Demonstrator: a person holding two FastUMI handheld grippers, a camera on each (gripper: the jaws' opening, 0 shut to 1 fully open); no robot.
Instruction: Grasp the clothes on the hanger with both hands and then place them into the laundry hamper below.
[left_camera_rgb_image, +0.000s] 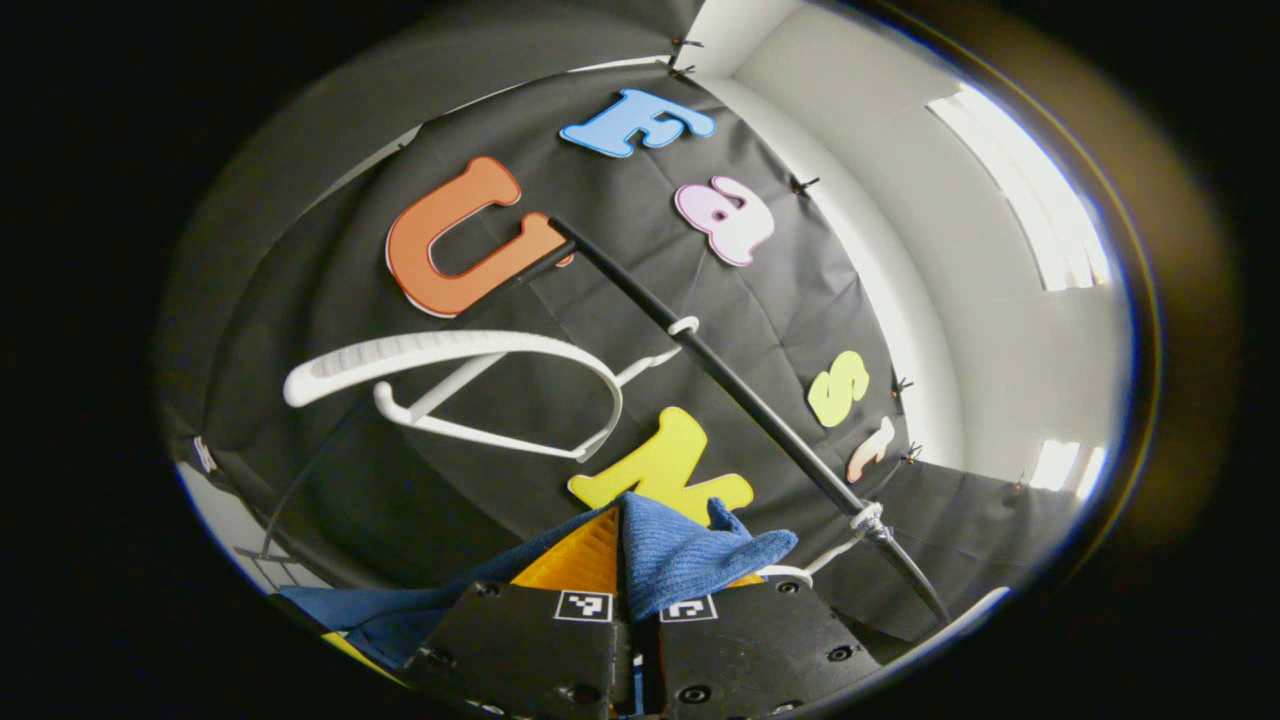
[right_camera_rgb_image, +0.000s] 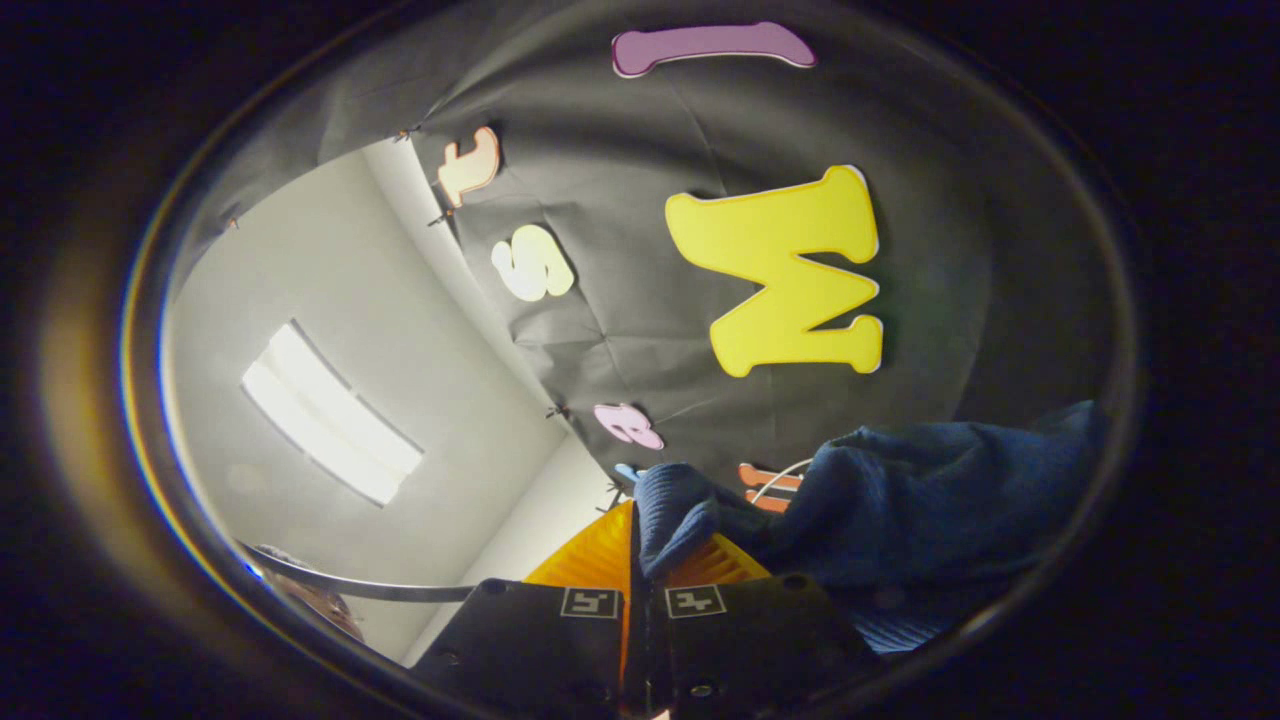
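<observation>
I have both tongs clenched on the blue garment (left_camera_rgb_image: 690, 560): left tongs (left_camera_rgb_image: 632, 570), right tongs (right_camera_rgb_image: 640, 545). It's off the white hanger (left_camera_rgb_image: 450, 385), which hangs bare on the black rail (left_camera_rgb_image: 740, 400).

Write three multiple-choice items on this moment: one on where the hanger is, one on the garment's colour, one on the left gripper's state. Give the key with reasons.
1. Where does the white plastic hanger hang?
A. on the black rail
B. in a hamper
C. on the floor

2. What colour is the knitted cloth garment?
A. red
B. blue
C. white

3. How is the left gripper?
A. wide open
B. shut on the garment
C. gripping the rail

Key: 1 A, its hook loops the rail; 2 B, the knit is blue in both views; 3 B, cloth is pinched between its fingers.
</observation>
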